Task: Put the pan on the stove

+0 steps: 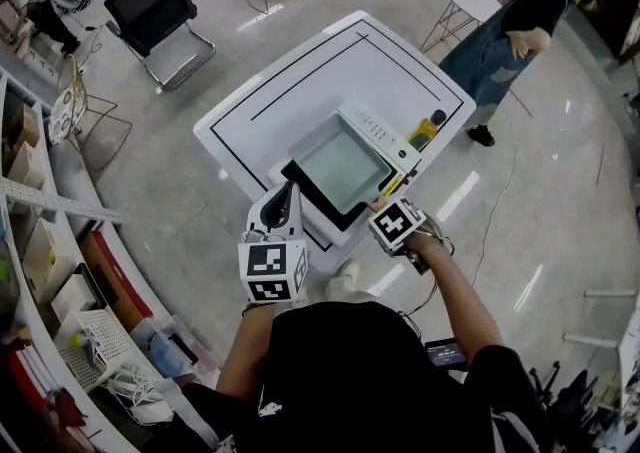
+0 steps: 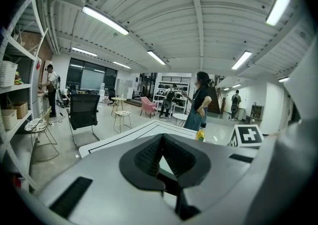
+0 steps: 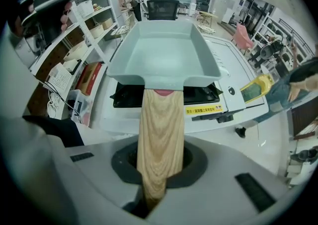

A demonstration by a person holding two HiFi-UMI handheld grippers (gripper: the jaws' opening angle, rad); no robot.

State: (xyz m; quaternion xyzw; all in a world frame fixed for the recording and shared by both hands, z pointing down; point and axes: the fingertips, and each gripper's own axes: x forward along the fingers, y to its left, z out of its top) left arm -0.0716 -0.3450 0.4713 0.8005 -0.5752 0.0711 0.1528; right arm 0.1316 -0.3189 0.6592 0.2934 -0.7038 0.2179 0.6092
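The right gripper (image 1: 383, 206) is pointed downward, its jaws closed on the pan's wooden handle (image 3: 160, 129). The left gripper (image 1: 283, 209) is held alongside, nearly level, its jaws brought together on nothing. Both forearms (image 1: 455, 291) are extended forward.

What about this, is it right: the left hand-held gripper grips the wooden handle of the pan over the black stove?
Wrong hand: the right hand-held gripper grips the wooden handle of the pan over the black stove, as the right gripper view shows.
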